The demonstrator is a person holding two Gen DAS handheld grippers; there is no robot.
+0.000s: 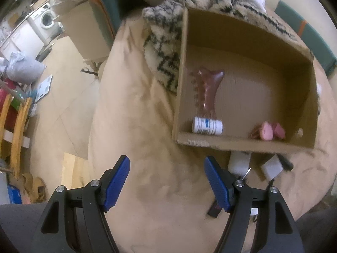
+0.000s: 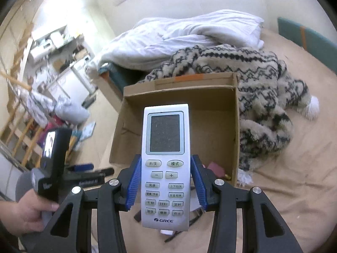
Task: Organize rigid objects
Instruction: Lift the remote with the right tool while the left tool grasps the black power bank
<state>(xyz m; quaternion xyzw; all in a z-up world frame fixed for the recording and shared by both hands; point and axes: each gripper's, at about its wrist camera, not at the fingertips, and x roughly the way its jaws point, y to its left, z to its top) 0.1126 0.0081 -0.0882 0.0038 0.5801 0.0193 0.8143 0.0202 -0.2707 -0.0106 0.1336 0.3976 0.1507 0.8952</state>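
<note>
An open cardboard box (image 1: pixel 248 42) stands on a beige bed; it also shows in the right wrist view (image 2: pixel 210 97). Inside lie a pink hair claw clip (image 1: pixel 207 90), a small white bottle (image 1: pixel 207 126) and pink rounded objects (image 1: pixel 270 131). My left gripper (image 1: pixel 166 181) is open and empty, above the bed, short of the box's near left corner. My right gripper (image 2: pixel 165 181) is shut on a silver Gree remote control (image 2: pixel 165 164), held upright in front of the box. The left gripper (image 2: pixel 84 170) shows at the left of the right wrist view.
White blocks (image 1: pixel 240 162) and dark items lie on the bed just before the box. A patterned fleece blanket (image 2: pixel 252 80) and a white duvet (image 2: pixel 189 35) lie behind and beside the box. The bed edge (image 1: pixel 94 116) drops to the floor at left, beside wooden frames (image 1: pixel 16 130).
</note>
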